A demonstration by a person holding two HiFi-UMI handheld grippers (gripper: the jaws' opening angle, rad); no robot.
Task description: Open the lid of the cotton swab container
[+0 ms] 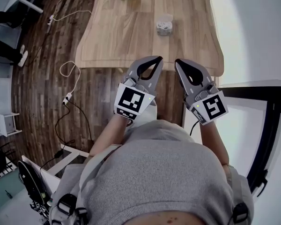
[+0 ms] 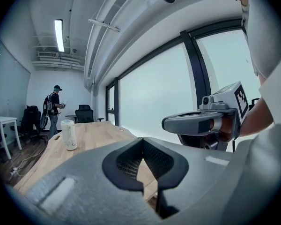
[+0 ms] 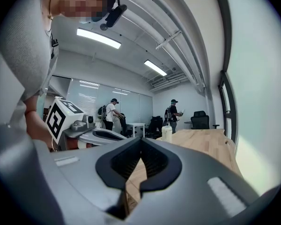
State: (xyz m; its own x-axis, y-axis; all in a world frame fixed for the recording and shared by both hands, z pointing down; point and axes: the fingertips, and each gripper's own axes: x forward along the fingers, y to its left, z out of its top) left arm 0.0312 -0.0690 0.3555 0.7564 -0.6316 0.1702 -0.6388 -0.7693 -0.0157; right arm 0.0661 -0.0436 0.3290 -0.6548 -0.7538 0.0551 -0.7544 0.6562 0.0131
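**Both grippers closed and empty, container standing untouched on the table**

Head view: the person holds the left gripper (image 1: pixel 158 59) and the right gripper (image 1: pixel 177 61) side by side in front of a grey top, each with its marker cube facing up. The tips of both show against the near edge of the wooden table (image 1: pixel 126 36). The cotton swab container (image 1: pixel 164 25) stands further along the table, slightly right of its middle and well apart from both grippers. Another small object at the far end is cut off by the frame and cannot be identified. A white cable (image 1: pixel 70 76) loops over the dark plank floor to the left of the table.

Left gripper view: the jaws meet at their tips with nothing between them, so this gripper is closed and empty. The container is upright on the table to the left of the jaws (a pale, patterned cylinder), and its lid (image 2: pixel 67 123) sits in place on top. The right gripper hangs level at the right, in front of a large window (image 2: pixel 150 93). A person with a backpack (image 2: pixel 54 108) stands at the far end of the room near a dark office chair (image 2: pixel 84 114).

Right gripper view: these jaws are likewise pressed together on nothing. The container stands beyond them, just right of centre, on the wooden table. The left gripper and its marker cube show at the left, and two people stand in the background by a white desk (image 3: pixel 135 124).
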